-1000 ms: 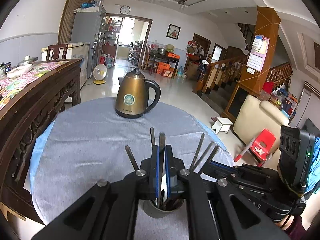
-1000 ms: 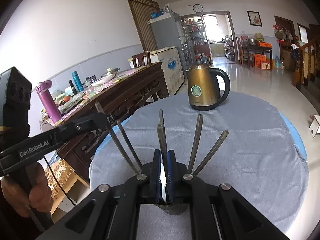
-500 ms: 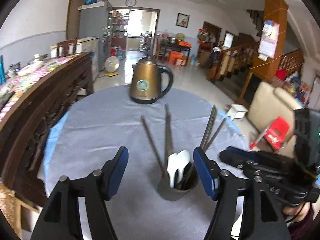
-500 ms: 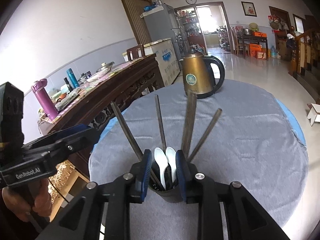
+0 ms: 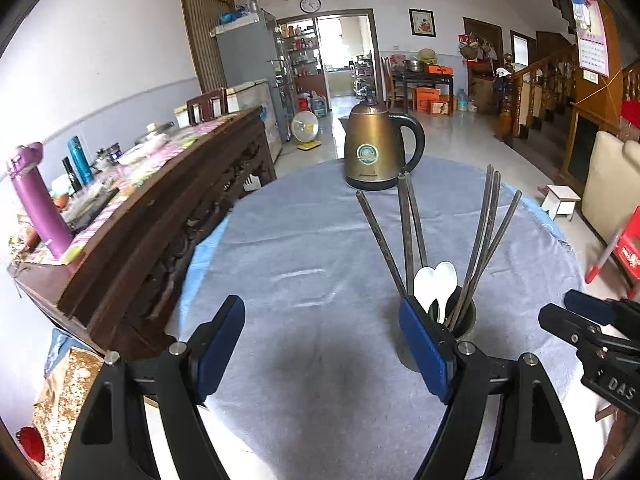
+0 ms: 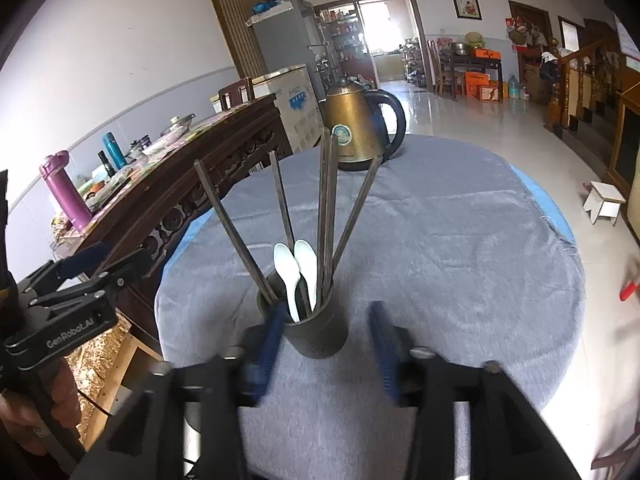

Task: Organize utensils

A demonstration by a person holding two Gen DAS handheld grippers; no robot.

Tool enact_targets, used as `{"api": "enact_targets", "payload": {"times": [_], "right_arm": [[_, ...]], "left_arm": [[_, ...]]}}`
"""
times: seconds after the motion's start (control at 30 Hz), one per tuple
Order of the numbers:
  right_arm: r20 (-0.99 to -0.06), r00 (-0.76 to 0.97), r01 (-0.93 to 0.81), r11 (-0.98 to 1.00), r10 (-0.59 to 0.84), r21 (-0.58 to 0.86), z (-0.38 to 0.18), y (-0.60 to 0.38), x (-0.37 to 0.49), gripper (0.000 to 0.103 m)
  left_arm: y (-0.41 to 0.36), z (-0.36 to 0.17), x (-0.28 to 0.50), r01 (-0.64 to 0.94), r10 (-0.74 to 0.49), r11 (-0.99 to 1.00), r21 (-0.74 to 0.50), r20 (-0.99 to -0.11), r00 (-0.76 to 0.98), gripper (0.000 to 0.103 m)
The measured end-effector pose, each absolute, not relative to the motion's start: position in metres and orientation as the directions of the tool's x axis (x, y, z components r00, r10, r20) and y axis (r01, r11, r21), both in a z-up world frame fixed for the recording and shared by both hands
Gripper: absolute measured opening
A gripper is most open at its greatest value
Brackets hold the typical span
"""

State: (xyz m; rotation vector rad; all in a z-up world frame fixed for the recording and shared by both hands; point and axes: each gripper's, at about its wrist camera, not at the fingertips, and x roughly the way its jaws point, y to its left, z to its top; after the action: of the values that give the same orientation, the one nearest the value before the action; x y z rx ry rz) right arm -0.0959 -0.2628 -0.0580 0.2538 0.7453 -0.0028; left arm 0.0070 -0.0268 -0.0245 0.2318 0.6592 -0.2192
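Observation:
A dark utensil cup [image 6: 316, 330] stands on the grey-clothed round table [image 6: 460, 240]. It holds several dark chopsticks [image 6: 326, 200] and two white spoons [image 6: 296, 268]. My right gripper [image 6: 324, 336] is open and empty, its jaws on either side of the cup, just in front of it. In the left wrist view the cup [image 5: 460, 316] sits behind the right finger. My left gripper [image 5: 320, 344] is wide open and empty, over bare cloth to the left of the cup. The left gripper also shows in the right wrist view [image 6: 100, 268].
A gold kettle [image 5: 378, 148] stands at the far side of the table. A dark carved wooden sideboard [image 5: 140, 216] with bottles and clutter runs along the left. A cream sofa [image 5: 612, 184] and a red chair [image 5: 628, 248] are to the right.
Both grippers were shut over the cup, each on a white spoon. They opened, left the spoons in the cup and drew back; the left gripper shifted left.

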Motion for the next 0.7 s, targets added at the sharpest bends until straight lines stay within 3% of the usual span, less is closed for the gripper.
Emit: {"api": "enact_targets", "payload": {"times": [0.27, 0.7], "right_arm": [[-0.656, 0.753, 0.12, 0.969, 0.053, 0.216, -0.052, -0.26, -0.12, 0.058], [-0.631, 0.776, 0.163, 0.967, -0.004, 0.194, -0.041, -0.255, -0.152, 0.07]], "left_arm": [[-0.029, -0.009, -0.024, 0.222, -0.078, 0.954, 0.203, -0.548, 0.833, 0.09], [-0.026, 0.004, -0.053, 0.193, -0.047, 0.951, 0.241, -0.504, 0.862, 0.091]]}}
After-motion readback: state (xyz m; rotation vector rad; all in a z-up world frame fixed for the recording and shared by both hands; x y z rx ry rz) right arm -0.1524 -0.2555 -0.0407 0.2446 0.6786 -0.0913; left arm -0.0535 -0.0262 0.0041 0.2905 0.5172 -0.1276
